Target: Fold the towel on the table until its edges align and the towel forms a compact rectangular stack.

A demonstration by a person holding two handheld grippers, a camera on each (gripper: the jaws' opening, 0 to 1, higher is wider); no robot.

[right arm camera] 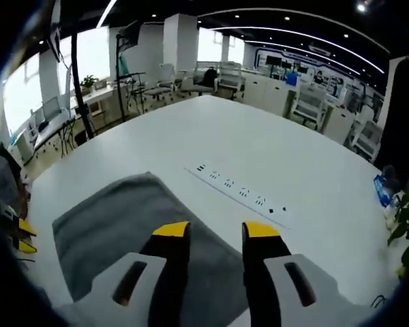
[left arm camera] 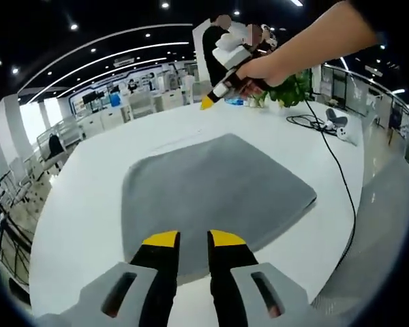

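On the white tabletop (left arm camera: 75, 197) the grey towel (left arm camera: 218, 191) lies flat, soft and limp; both tongs (left arm camera: 192, 238) (right arm camera: 215, 230) are spread, so pinch corners.

Towel (left arm camera: 218, 194): grey cloth, matt, soft fine nap, slightly rumpled. Table (left arm camera: 88, 204): white, smooth, faint sheen, likely laminate. Left gripper (left arm camera: 193, 238): 2 black matt jaws with yellow tips, grey smooth plastic housing. Right gripper (right arm camera: 215, 230): same black matt jaws, yellow tips, grey plastic. Power strip (right arm camera: 242, 192) set in the table: white smooth plastic. Cable (left arm camera: 341, 177): black, thin, rubbery-looking. Plant (left arm camera: 291, 88): glossy green leaves.
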